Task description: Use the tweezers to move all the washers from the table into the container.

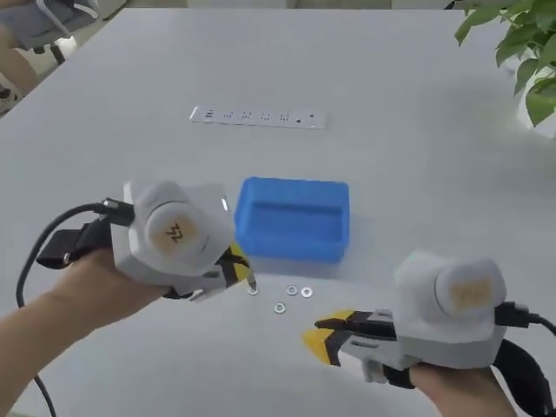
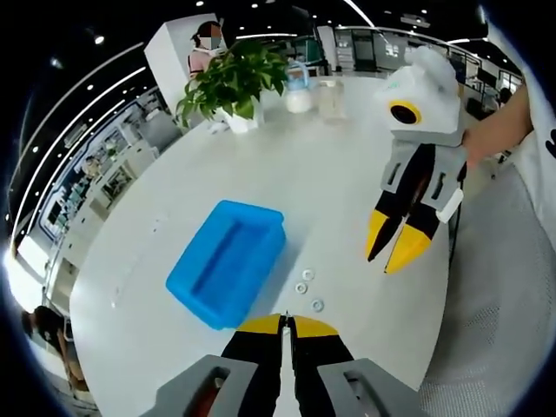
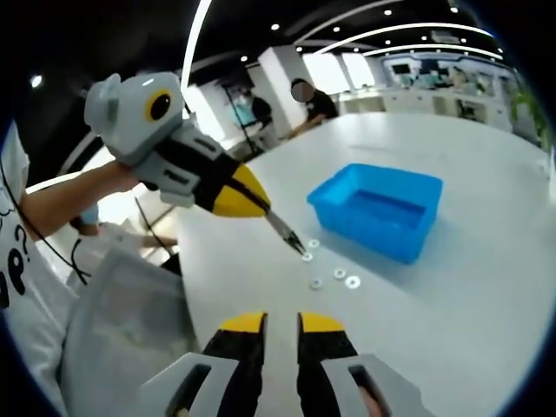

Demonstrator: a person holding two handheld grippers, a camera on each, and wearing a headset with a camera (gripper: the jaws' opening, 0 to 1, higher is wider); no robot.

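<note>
We are handling thin, stiff, light metal washers (image 1: 291, 290) lying flat on the table (image 1: 417, 130), toward its near edge, just in front of the blue container (image 1: 291, 245). We are judging them slippery, so pinching across the ring, one tip through the hole, looks safest. We are counting at least four washers, one container and one pair of tweezers (image 3: 287, 233). The left gripper (image 1: 240, 271) is clamping the tweezers, tips beside one washer. The right gripper (image 1: 320, 337) is hanging slightly parted, carrying nothing.
</note>
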